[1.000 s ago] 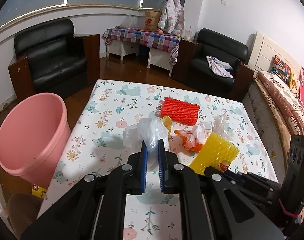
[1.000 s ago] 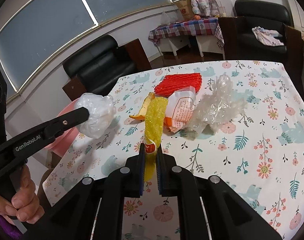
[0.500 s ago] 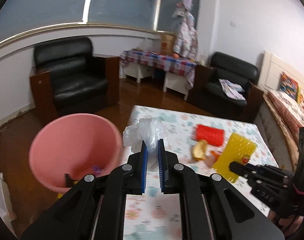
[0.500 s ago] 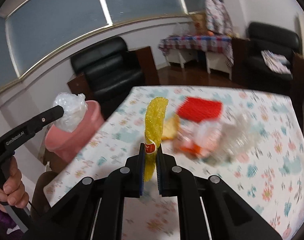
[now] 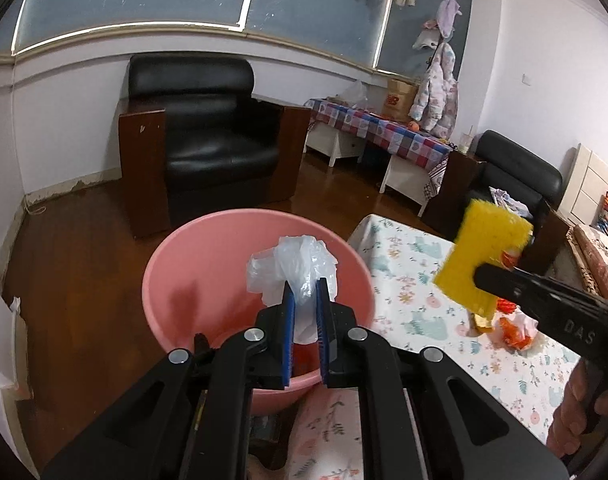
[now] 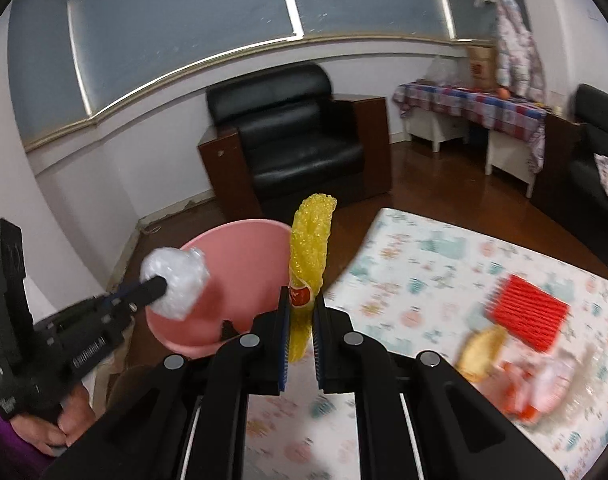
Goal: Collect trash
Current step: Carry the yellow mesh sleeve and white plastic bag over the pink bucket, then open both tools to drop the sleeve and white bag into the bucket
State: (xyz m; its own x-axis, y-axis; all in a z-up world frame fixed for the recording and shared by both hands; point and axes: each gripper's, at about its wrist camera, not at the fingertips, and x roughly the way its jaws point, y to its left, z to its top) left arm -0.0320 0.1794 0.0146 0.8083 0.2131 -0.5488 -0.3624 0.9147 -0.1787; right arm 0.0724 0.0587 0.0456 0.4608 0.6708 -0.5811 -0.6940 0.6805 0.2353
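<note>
My left gripper is shut on a crumpled clear plastic bag and holds it above the open pink bucket. The bag also shows in the right wrist view, over the bucket. My right gripper is shut on a yellow foam fruit net and holds it at the table's left edge, next to the bucket. The net also shows in the left wrist view, to the right of the bucket.
The floral table carries a red foam net, a peel, an orange wrapper and clear plastic. A black armchair stands behind the bucket. A checked side table stands at the back.
Both grippers swung left from over the table toward the bucket, each carrying its piece. The plastic bag is now over the bucket's opening.
</note>
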